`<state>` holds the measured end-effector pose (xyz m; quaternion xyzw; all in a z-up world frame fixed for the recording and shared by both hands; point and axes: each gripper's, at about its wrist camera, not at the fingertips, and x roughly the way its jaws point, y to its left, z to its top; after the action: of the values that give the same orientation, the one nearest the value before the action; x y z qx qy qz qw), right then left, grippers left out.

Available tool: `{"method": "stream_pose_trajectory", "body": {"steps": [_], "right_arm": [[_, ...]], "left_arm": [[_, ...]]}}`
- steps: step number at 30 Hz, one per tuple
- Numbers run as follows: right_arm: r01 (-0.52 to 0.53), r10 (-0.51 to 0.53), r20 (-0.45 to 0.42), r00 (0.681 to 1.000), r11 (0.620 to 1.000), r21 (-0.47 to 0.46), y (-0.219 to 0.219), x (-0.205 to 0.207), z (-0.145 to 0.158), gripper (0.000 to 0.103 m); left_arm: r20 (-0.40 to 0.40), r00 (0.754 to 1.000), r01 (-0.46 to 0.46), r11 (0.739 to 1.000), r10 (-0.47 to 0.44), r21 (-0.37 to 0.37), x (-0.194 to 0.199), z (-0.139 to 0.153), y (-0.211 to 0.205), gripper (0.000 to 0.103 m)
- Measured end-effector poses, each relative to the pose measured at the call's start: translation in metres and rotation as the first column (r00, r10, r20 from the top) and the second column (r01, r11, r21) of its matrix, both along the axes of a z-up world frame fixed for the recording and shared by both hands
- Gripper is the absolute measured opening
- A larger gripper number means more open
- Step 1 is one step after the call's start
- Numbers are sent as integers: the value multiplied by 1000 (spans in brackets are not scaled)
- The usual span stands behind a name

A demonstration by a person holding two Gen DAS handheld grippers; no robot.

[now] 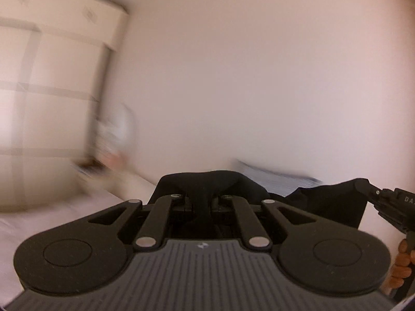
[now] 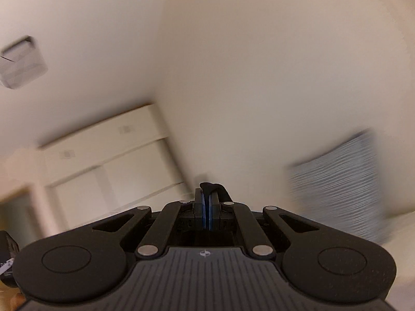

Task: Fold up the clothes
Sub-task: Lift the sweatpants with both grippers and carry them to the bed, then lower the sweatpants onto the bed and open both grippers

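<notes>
A black garment (image 1: 329, 202) hangs stretched in the air above a pale bed. My left gripper (image 1: 201, 199) is shut on a bunched fold of it, which drapes over the fingertips and hides them. In the left wrist view the right gripper (image 1: 363, 185) enters from the right edge, pinching the garment's far corner, with a hand (image 1: 402, 261) below it. In the right wrist view my right gripper (image 2: 207, 202) has its blue pads (image 2: 212, 212) pressed together, and a small tuft of black garment (image 2: 211, 187) sticks out above them. Both views are tilted upward and blurred.
A cream wardrobe (image 1: 46, 90) stands at the left, with blurred items (image 1: 111, 140) beside it. A grey striped pillow (image 1: 275, 178) leans against the plain wall; the same pillow (image 2: 337, 184) shows in the right wrist view. The pale bed sheet (image 1: 52, 215) lies below.
</notes>
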<state>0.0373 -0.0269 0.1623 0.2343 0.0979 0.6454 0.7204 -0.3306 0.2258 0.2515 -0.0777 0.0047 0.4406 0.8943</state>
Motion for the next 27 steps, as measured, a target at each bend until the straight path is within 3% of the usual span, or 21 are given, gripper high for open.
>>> {"method": "stream_pose_trajectory", "body": {"steps": [3, 5, 8, 10, 11, 12, 14, 15, 16, 17, 19, 20, 21, 22, 25, 27], "right_arm": [[-169, 169, 25, 985, 985, 32, 49, -20, -6, 3], [-290, 289, 44, 956, 957, 19, 75, -73, -9, 3], [-457, 463, 46, 885, 883, -106, 78, -124, -38, 3], [-550, 572, 11, 820, 795, -256, 90, -137, -70, 3], [-590, 623, -14, 782, 734, -336, 94, -147, -89, 3], [-619, 675, -48, 737, 644, -449, 94, -166, -118, 3], [-608, 747, -148, 648, 390, -692, 97, -206, -181, 3], [-575, 749, -197, 633, 285, -767, 96, -215, -208, 9], [-538, 743, -244, 623, 181, -823, 94, -224, -233, 10], [-512, 733, -278, 620, 110, -852, 88, -226, -251, 11], [-497, 723, -316, 614, 44, -866, 75, -224, -266, 14], [-499, 722, -319, 615, 43, -865, 66, -227, -262, 22], [-502, 722, -318, 615, 48, -863, 58, -231, -256, 34], [-505, 722, -315, 616, 55, -862, 57, -236, -261, 38], [-522, 724, -324, 609, 58, -851, 68, -226, -273, 40], [-542, 722, -338, 604, 61, -838, 73, -225, -272, 40]], "left_arm": [[1, 987, -159, 986, 159, 52, -76, 13, -29, 5], [-23, 967, -254, 967, 255, 33, -122, 5, -51, 5], [-96, 924, -379, 920, 371, -99, -176, -45, -86, 6], [-163, 888, -459, 848, 430, -265, -206, -100, -109, 11], [-200, 867, -498, 788, 457, -361, -217, -131, -117, 13], [-248, 840, -540, 704, 482, -461, -229, -167, -123, 16], [-332, 782, -600, 492, 528, -631, -250, -233, -148, 16], [-353, 762, -599, 386, 543, -701, -258, -265, -165, 16], [-366, 749, -592, 310, 552, -744, -262, -287, -180, 16], [-372, 740, -584, 263, 560, -768, -261, -300, -194, 16], [-385, 724, -563, 168, 573, -809, -260, -326, -221, 16], [-391, 719, -560, 146, 574, -816, -260, -331, -231, 17], [-390, 720, -562, 152, 575, -813, -257, -330, -236, 20], [-382, 721, -561, 162, 579, -812, -252, -331, -241, 25], [-359, 722, -556, 186, 592, -810, -246, -334, -251, 27], [-354, 716, -556, 186, 601, -810, -253, -337, -249, 27]]}}
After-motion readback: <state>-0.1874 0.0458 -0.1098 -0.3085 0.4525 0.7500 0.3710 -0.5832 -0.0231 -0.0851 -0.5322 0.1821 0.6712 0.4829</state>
